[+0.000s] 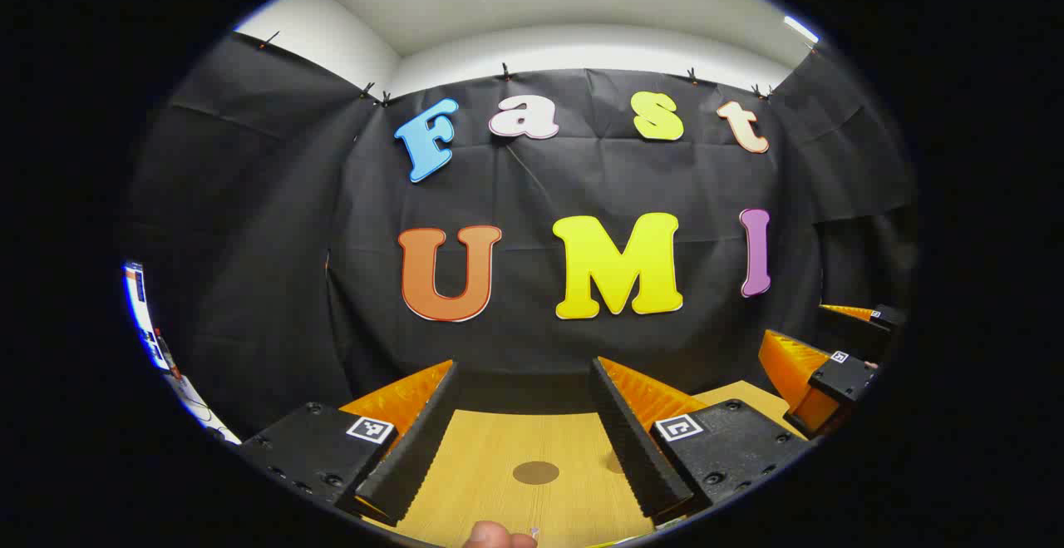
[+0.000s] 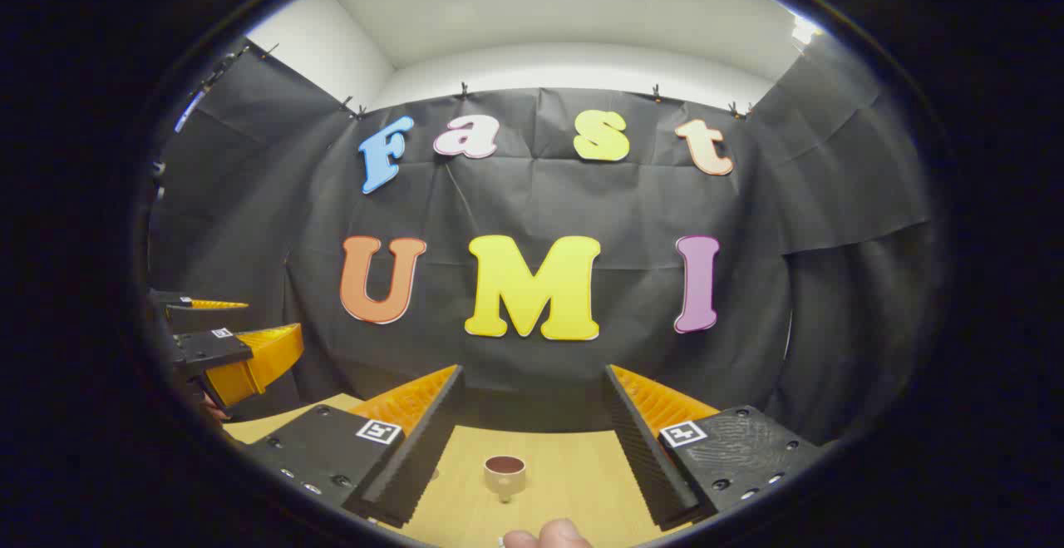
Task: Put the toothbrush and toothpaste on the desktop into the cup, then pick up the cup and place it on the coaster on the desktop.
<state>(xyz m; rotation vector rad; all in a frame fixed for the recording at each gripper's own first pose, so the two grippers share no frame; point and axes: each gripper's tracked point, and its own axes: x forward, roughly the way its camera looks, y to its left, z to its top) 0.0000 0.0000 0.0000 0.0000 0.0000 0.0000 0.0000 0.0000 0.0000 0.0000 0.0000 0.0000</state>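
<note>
My left gripper (image 1: 525, 365) is open above the wooden desktop (image 1: 499, 448), nothing between its fingers. A dark round coaster (image 1: 535, 472) lies flat on the wood straight ahead between them. My right gripper (image 2: 534, 369) is also open and holds nothing. A small brown cup (image 2: 504, 473) stands upright on the desktop ahead, between its fingers and apart from them. In the left gripper view the right gripper (image 1: 796, 323) shows at the far right; in the right gripper view the left gripper (image 2: 273, 317) shows at the far left.
The booth's black cloth wall stands close behind the desktop's far edge (image 2: 532, 430). A fingertip (image 1: 497, 538) pokes in at the bottom rim of the left gripper view, and another fingertip (image 2: 549, 536) at the bottom of the right gripper view.
</note>
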